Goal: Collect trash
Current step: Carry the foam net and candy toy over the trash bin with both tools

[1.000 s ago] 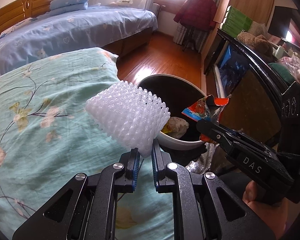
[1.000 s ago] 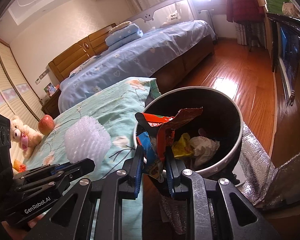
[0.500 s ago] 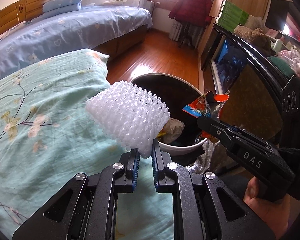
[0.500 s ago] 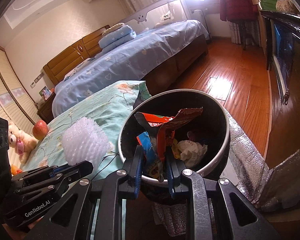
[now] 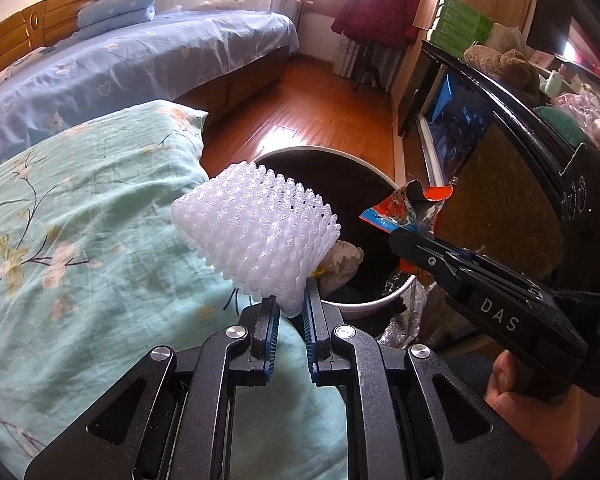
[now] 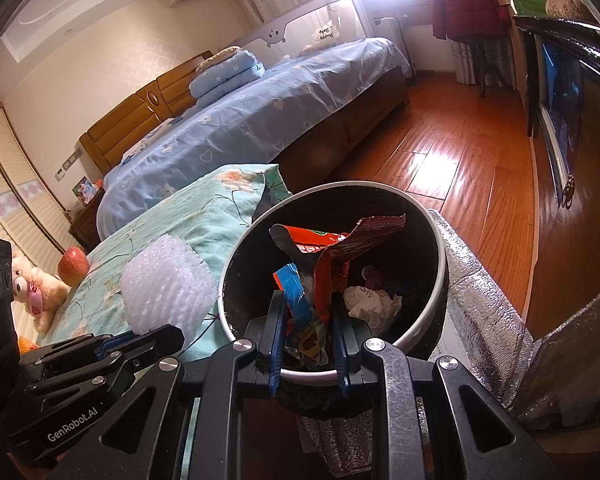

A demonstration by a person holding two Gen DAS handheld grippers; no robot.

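Bedroom, wood floor (image 6: pixel 452 168), two beds, strong window glare at the back.

Left gripper (image 5: pixel 290 312) fingers (image 5: pixel 269 320) clamped on the bottom corner of a white foam fruit net (image 5: pixel 256 236); net sticks up and forward from the fingers, over the edge of the teal floral bedspread (image 5: pixel 80 220), just left of the bin rim.

Right gripper (image 6: pixel 309 320) fingers (image 6: pixel 277 320) pinched on a crumpled snack wrapper (image 6: pixel 324 276), red/orange/blue foil. Wrapper rises from the fingers and sits over the open mouth of the trash bin (image 6: pixel 436 240), above its contents.

Bin: round, white rim, dark inside, directly ahead of the right fingers and ahead-right of the left ones. Crumpled white paper (image 6: pixel 370 300) already inside, right of the wrapper.

Further out: silver foil mat (image 6: pixel 472 280) under and right of the bin; apple (image 6: pixel 73 266) and plush toy (image 6: pixel 36 292) far left of the right fingers, on the bedspread. Blue bed (image 6: pixel 260 120) behind.

A hand (image 5: pixel 528 412) holds the right gripper's handle, seen in the left view.
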